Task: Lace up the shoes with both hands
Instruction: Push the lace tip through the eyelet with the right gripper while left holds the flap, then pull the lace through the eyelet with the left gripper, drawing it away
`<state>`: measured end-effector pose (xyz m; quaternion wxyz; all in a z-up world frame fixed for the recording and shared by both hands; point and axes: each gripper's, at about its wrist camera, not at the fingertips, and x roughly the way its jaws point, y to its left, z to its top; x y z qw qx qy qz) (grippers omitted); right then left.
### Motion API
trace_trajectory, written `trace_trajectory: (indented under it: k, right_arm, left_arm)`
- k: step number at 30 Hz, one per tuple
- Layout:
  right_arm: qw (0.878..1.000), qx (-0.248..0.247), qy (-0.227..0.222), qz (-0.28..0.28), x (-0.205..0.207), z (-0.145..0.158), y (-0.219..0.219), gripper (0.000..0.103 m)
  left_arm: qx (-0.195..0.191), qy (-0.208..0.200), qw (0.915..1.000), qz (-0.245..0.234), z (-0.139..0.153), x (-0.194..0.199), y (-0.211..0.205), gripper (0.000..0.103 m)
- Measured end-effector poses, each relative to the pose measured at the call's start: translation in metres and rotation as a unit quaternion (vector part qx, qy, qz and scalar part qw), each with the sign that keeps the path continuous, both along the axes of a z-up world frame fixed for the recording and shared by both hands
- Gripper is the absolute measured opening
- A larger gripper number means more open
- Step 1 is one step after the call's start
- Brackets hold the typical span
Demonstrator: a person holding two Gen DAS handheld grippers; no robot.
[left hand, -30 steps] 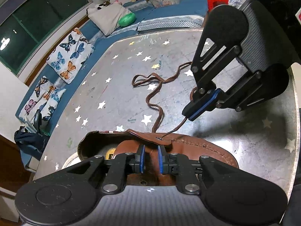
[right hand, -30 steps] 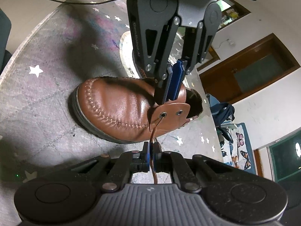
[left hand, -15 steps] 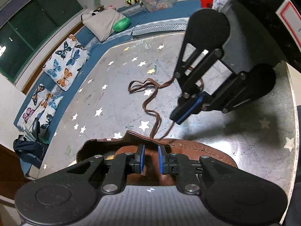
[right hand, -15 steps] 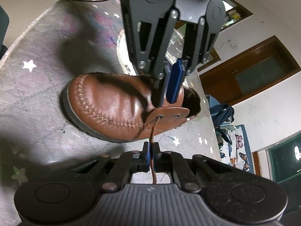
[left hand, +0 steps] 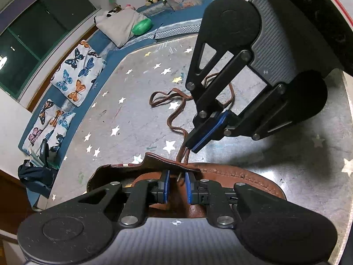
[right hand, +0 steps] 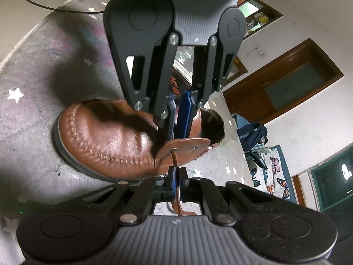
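A brown leather shoe (right hand: 106, 137) lies on the grey star-patterned table; it also shows in the left wrist view (left hand: 240, 172). A brown lace (left hand: 176, 119) runs from the table through the front eyelet of the shoe's flap (right hand: 187, 148). My right gripper (right hand: 176, 174) is shut on the lace just below that eyelet; it also shows in the left wrist view (left hand: 204, 134). My left gripper (left hand: 176, 185) is open by a narrow gap over the shoe's tongue, just behind the flap, with the lace tip between its pads; in the right wrist view (right hand: 179, 114) it hangs over the shoe.
The loose lace lies looped on the table (left hand: 136, 114) beyond the shoe. Blue cushions and butterfly pillows (left hand: 77, 75) line the far edge. A black cable (right hand: 55, 8) crosses the table's far side. A round mirror-like disc (right hand: 183, 66) lies behind the shoe.
My right gripper has moved close up to the eyelet with the lace, shortening the stretch between them. My left gripper has come lower and nearer the flap, and the lace tip now shows between its pads.
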<state>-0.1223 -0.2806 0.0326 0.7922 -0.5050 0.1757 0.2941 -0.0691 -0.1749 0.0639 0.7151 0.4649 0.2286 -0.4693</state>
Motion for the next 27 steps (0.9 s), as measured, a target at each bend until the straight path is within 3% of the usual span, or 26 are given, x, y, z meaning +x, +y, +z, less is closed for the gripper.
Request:
trace_trajectory:
  k: [7, 13, 15, 18, 20, 27]
  right_arm:
    - [1.0, 0.022, 0.001, -0.012, -0.002, 0.002, -0.001, 0.003]
    - [0.997, 0.064, 0.012, -0.04, -0.005, 0.008, -0.005, 0.008]
    - [0.994, 0.093, 0.024, -0.059, -0.01, 0.01, -0.01, 0.015]
    - [0.985, 0.14, 0.045, -0.087, -0.01, 0.014, -0.015, 0.025]
    - [0.977, 0.175, 0.054, -0.105, -0.01, 0.018, -0.019, 0.033]
    - [0.942, 0.283, 0.072, -0.163, -0.011, 0.026, -0.03, 0.047]
  left_arm:
    - [-0.015, -0.033, 0.999, 0.028, -0.008, -0.017, -0.001, 0.004]
    - [-0.047, -0.07, 0.9899, 0.114, -0.015, -0.036, -0.002, 0.004]
    - [-0.058, -0.089, 0.9841, 0.142, -0.015, -0.045, -0.002, 0.003]
    - [-0.076, -0.116, 0.9741, 0.178, -0.012, -0.056, -0.001, 0.003]
    - [-0.098, -0.115, 0.9675, 0.203, -0.007, -0.06, 0.005, 0.003]
    - [-0.144, -0.112, 0.9471, 0.264, 0.007, -0.068, 0.032, 0.003]
